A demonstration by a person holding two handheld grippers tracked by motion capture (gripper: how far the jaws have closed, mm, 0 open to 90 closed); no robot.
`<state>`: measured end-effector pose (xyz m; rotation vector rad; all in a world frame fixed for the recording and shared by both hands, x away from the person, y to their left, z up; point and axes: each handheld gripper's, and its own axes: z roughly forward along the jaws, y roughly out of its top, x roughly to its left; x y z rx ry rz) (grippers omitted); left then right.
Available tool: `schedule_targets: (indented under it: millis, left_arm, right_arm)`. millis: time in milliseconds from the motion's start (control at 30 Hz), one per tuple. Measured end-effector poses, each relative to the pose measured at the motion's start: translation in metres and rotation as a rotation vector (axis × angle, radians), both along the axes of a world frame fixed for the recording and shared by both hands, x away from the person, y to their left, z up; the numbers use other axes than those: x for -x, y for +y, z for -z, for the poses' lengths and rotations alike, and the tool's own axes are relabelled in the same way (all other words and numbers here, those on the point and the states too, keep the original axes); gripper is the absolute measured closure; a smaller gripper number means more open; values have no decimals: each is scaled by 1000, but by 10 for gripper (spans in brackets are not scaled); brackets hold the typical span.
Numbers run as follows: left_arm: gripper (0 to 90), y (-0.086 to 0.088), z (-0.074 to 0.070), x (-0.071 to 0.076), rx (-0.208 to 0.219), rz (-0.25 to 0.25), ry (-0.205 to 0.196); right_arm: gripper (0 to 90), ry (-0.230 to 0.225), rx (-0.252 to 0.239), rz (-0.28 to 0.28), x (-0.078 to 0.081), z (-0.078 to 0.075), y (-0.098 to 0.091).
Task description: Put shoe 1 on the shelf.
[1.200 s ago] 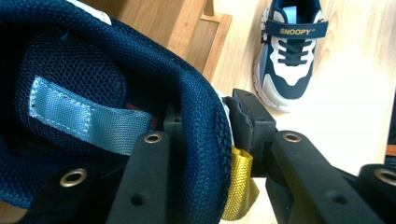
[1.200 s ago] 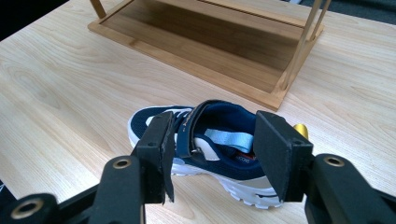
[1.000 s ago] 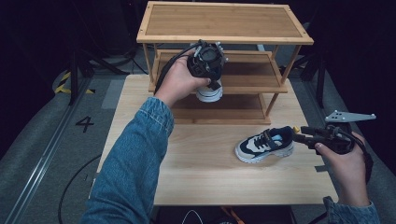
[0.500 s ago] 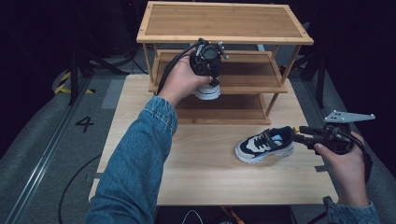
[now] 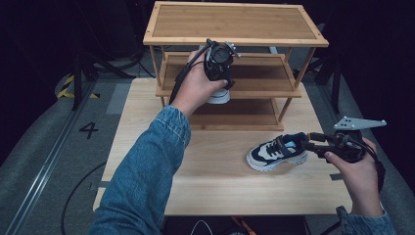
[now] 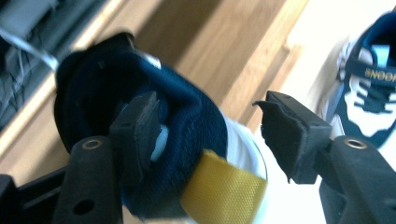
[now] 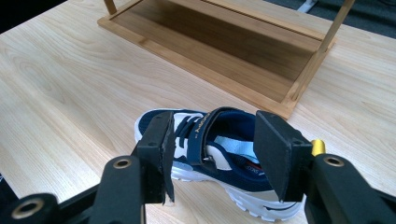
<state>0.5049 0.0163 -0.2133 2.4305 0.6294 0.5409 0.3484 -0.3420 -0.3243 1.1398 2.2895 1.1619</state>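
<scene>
Shoe on the rack (image 5: pixel 218 95): it rests at the front edge of the middle shelf (image 5: pixel 254 73) of the wooden shoe rack (image 5: pixel 235 22), about midway along that edge, with its white sole at the lip. The top shelf hangs close above it; open shelf surface extends to either side. In the left gripper view, its navy heel collar and yellow pull tab (image 6: pixel 224 191) lie between the jaws. The left tongs (image 5: pixel 219 73) have just been opening: one pad sits against the collar, the other stands clear of it.

Shoe on the table (image 5: pixel 276 152): it lies upright near the right edge of the table (image 5: pixel 147 122), in front of the rack. Its long axis runs along the table's front edge, toe toward the left edge, heel toward the right. Bare table lies open to its left and front. The right tongs (image 5: pixel 306 142) stand apart at the heel end, not gripping it.
</scene>
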Motion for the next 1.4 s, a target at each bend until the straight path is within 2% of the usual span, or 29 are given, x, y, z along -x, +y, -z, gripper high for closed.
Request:
schedule_targets:
  millis: [100, 200, 300, 400, 433, 467, 500, 533, 600, 633, 733, 767, 833, 967, 1000, 1033, 1200, 1267, 1333, 1400]
  left_arm:
    - [333, 0, -4, 5, 27, 6, -11]
    - [272, 1, -10, 10, 78, -31, -43]
    - [250, 5, -18, 20, 121, -35, -59]
    - [230, 8, -22, 32, 127, -70, -64]
    - [234, 8, -22, 32, 127, -70, -64]
    - [249, 10, -23, 43, 126, -98, -74]
    - [263, 10, -23, 43, 126, -98, -74]
    - [279, 14, -23, 54, 160, -117, -83]
    - [318, 16, -23, 59, 172, -121, -81]
    - [318, 19, -23, 66, 186, -138, -64]
    - [458, 22, -20, 75, 197, -156, -46]
    - [480, 24, -18, 77, 201, -159, -44]
    - [601, 27, -11, 80, 224, -148, -40]
    - [805, 29, 5, 76, 279, -157, -6]
    - [838, 29, 5, 76, 279, -157, -6]
    - [860, 30, 14, 69, 282, -176, 15]
    - [896, 31, 29, 53, 299, -218, 22]
    - [895, 31, 31, 47, 283, -240, 9]
    - [896, 32, 31, 41, 304, -239, 24]
    - [893, 31, 32, 37, 303, -248, 14]
  right_arm:
    - [490, -2, 0, -2, 0, -1, 0]
    - [489, 0, 0, 0, 0, 0, 0]
    - [489, -2, -1, 0, 0, 0, 0]
    - [489, -2, 0, 0, 0, 0, 0]
    - [489, -2, 0, 0, 0, 0, 0]
    - [489, 2, 2, -3, 0, 0, 1]
    - [489, 4, 4, -3, 0, 1, 1]
    - [489, 3, 6, -4, -1, 1, 2]
    - [489, 4, 4, -6, -1, 1, 2]
    - [489, 3, 5, -6, 0, 1, 3]
    - [489, 2, 6, -7, 0, 0, 4]
    - [489, 2, 6, -7, 0, 0, 4]
    - [493, 3, 6, -7, 0, 0, 4]
    - [501, 1, 8, -7, 1, 0, 4]
    - [501, 1, 8, -7, 1, 0, 4]
    - [503, 4, 9, -7, 0, 0, 4]
    - [505, -1, 9, -6, 1, 0, 3]
    - [505, -2, 8, -5, 1, 0, 3]
    - [505, 1, 7, -4, 0, 1, 2]
    - [505, 1, 8, -5, 0, 1, 2]
